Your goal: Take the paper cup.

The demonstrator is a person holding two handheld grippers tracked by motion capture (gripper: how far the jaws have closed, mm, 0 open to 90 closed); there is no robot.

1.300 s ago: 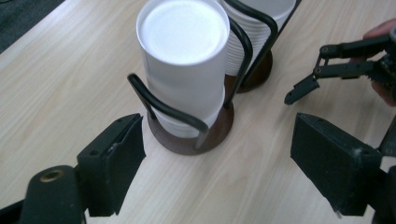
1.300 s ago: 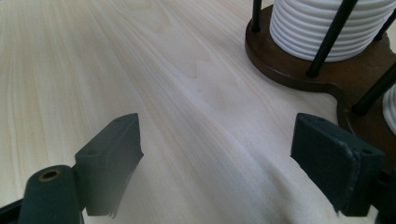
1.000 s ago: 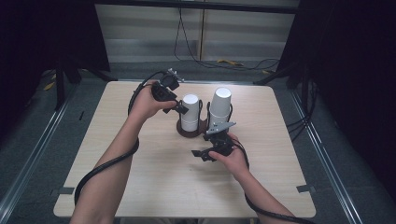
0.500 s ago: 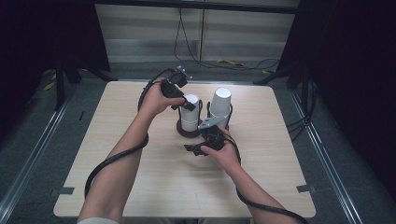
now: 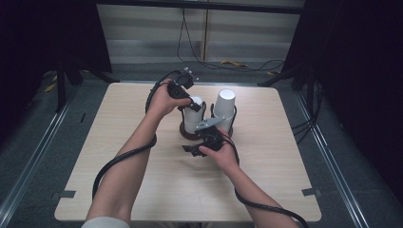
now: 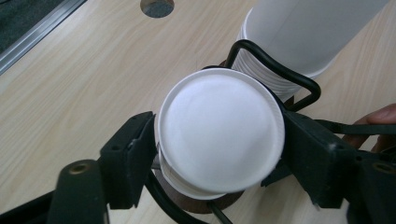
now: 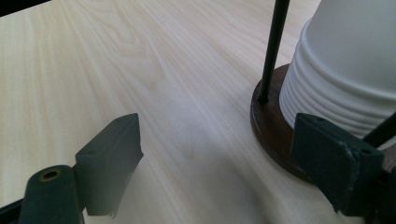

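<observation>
Gripping the cup stack (image 6: 219, 135), left gripper (image 6: 217, 154) crowds holder (image 7: 271, 116).

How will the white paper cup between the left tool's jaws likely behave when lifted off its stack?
The paper cup looks thin-walled, so probably light and easily crushed. It sits nested on a ribbed stack, so it may stick or drag others. The left tool grips its round sides, which could slip.

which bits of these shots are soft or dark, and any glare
High view: surroundings nearly black, bright glare across the table's far edge. Left gripper view: cup sharp, evenly lit. Right gripper view: near jaws blurred, soft shadow on the wood, stacked cups fairly sharp.
</observation>
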